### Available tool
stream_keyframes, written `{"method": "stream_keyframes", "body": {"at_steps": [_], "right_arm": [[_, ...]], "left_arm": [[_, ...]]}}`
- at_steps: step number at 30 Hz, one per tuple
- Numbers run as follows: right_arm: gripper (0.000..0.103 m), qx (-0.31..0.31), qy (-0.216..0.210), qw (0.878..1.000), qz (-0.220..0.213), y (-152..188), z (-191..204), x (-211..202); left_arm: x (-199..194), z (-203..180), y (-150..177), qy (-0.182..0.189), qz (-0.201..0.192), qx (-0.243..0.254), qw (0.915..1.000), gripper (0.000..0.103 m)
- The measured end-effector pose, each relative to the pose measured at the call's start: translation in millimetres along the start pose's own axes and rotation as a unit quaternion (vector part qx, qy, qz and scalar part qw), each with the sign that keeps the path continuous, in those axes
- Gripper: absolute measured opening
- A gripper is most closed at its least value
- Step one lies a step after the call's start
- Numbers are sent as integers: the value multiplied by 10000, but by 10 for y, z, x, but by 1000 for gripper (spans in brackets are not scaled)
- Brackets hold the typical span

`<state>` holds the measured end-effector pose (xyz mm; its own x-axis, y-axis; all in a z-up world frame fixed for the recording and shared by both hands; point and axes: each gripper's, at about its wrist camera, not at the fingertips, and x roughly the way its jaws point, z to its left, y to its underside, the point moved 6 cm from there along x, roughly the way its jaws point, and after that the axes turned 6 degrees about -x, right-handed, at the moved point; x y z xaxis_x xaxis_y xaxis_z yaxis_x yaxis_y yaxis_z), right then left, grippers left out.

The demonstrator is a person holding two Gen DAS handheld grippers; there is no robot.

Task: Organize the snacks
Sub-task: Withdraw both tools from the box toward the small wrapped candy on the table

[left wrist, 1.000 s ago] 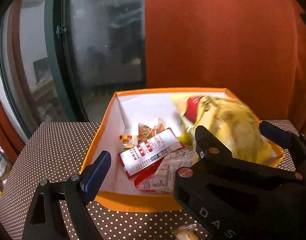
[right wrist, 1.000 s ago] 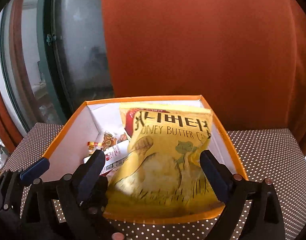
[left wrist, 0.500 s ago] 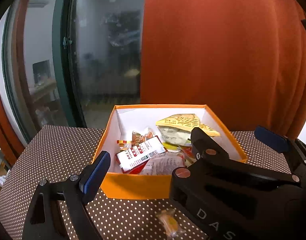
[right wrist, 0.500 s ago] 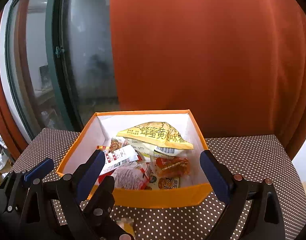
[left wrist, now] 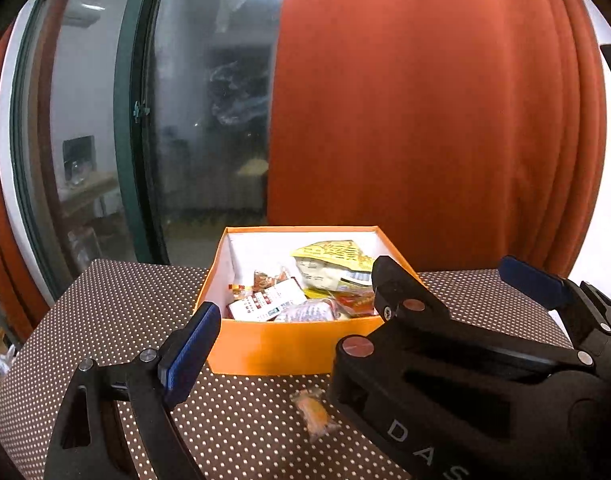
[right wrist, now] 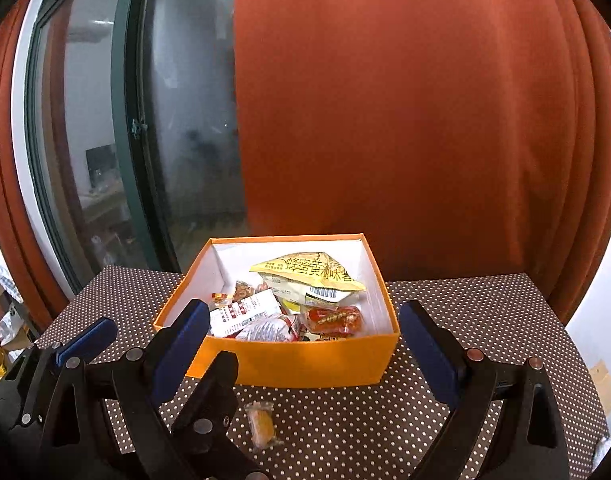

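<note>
An orange box (left wrist: 281, 344) (right wrist: 305, 360) with a white inside stands on the dotted table. A yellow chip bag (left wrist: 333, 256) (right wrist: 305, 274) lies at the back of it. In front of the bag are a red-and-white packet (right wrist: 245, 310), a red packet (right wrist: 335, 318) and other small snacks. One wrapped orange candy (left wrist: 315, 414) (right wrist: 261, 424) lies loose on the table before the box. My left gripper (left wrist: 305, 336) and right gripper (right wrist: 301, 332) hover side by side short of the box, both open and empty. The right gripper's black finger (left wrist: 389, 288) hides my left gripper's right finger.
The brown table with white dots (left wrist: 105, 320) (right wrist: 485, 320) reaches left and right of the box. Behind it hang an orange curtain (left wrist: 425, 120) and a dark-framed glass door (left wrist: 205, 120). Cluttered floor shows past the table's left edge.
Both grippers have drawn back and up from the box. The yellow bag, upright between the right fingers before, now lies in the box. The loose candy has come into view.
</note>
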<state>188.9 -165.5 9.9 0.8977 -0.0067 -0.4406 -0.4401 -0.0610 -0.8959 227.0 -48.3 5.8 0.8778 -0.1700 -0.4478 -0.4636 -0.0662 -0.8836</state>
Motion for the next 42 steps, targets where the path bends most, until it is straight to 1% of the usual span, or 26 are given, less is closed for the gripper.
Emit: {"method": "stream_keyframes", "body": {"at_steps": [5, 11, 18, 25, 33, 42], "right_arm": [[97, 31, 64, 9999, -138, 93, -25, -263], [97, 130, 161, 9994, -262, 263, -44, -499], [97, 234, 185, 9994, -184, 502, -60, -550], [97, 321, 96, 9994, 70, 832, -29, -396], [97, 270, 70, 9992, 279, 1120, 39, -182], [97, 300, -75, 9965, 774, 1450, 156, 171]], "left_arm": [[-238, -71, 101, 57, -115, 52, 9999, 91], [-413, -146, 287, 182, -169, 171, 9995, 91], [-404, -192, 510, 225, -37, 295, 9993, 91], [-264, -132, 795, 186, 211, 411, 9988, 91], [-62, -18, 1107, 165, 497, 324, 9981, 91], [325, 166, 1405, 19, 1021, 342, 9942, 91]]}}
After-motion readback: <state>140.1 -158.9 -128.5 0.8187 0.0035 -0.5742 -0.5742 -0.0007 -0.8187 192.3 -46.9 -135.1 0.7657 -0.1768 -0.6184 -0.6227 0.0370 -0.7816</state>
